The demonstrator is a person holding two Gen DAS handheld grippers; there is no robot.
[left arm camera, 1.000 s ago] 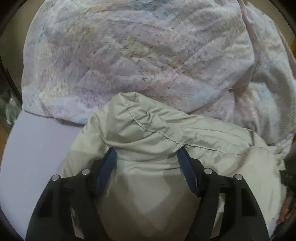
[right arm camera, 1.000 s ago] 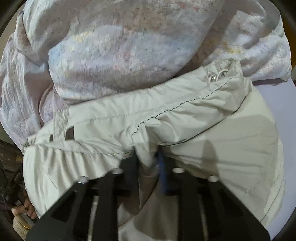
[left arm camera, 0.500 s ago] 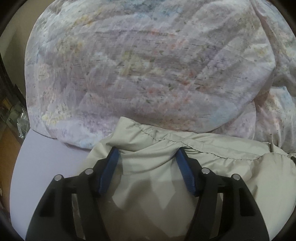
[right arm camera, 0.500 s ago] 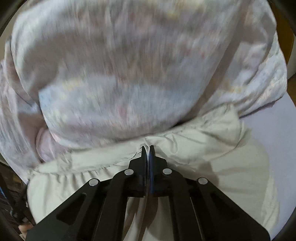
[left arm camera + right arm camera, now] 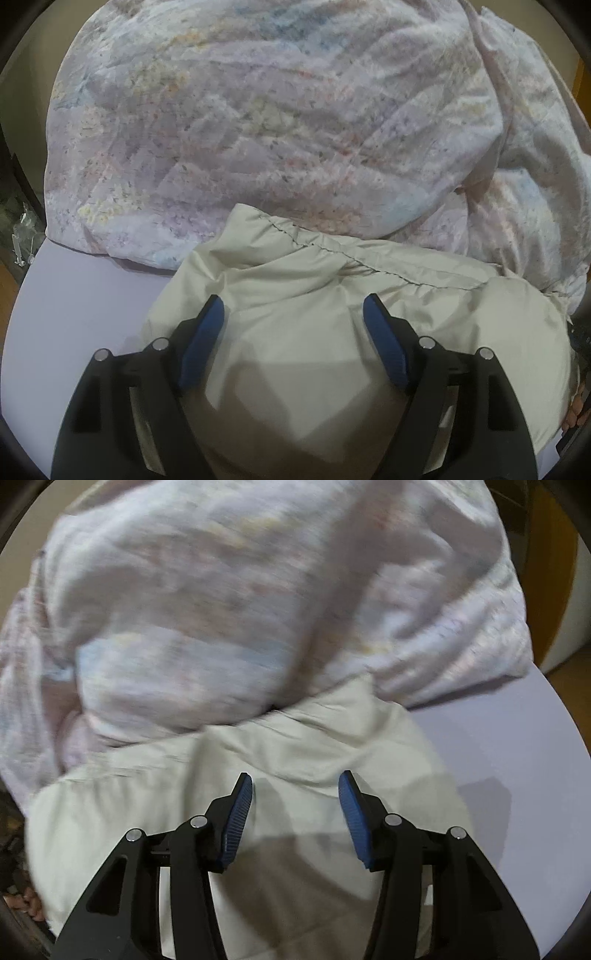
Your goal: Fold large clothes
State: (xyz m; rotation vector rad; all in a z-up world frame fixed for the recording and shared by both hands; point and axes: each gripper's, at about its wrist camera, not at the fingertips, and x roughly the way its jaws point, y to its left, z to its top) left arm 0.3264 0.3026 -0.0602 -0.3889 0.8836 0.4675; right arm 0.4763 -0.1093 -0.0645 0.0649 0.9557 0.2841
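Observation:
A pale beige garment (image 5: 332,325) lies bunched on a lavender surface, with a stitched seam along its far edge. It also shows in the right wrist view (image 5: 295,760). My left gripper (image 5: 293,306) is open and empty, its blue pads just above the garment's near part. My right gripper (image 5: 295,784) is open and empty over the same garment, near its far edge. The right wrist view is blurred by motion.
A large floral quilt (image 5: 277,122) is heaped right behind the garment and overlaps its far edge; it also shows in the right wrist view (image 5: 240,602). The lavender surface (image 5: 74,295) shows bare at the left, and at the right in the right wrist view (image 5: 517,768).
My right gripper was shut on a fold of the beige garment; it has let go and opened. My left gripper stayed open, shifting slightly over the garment.

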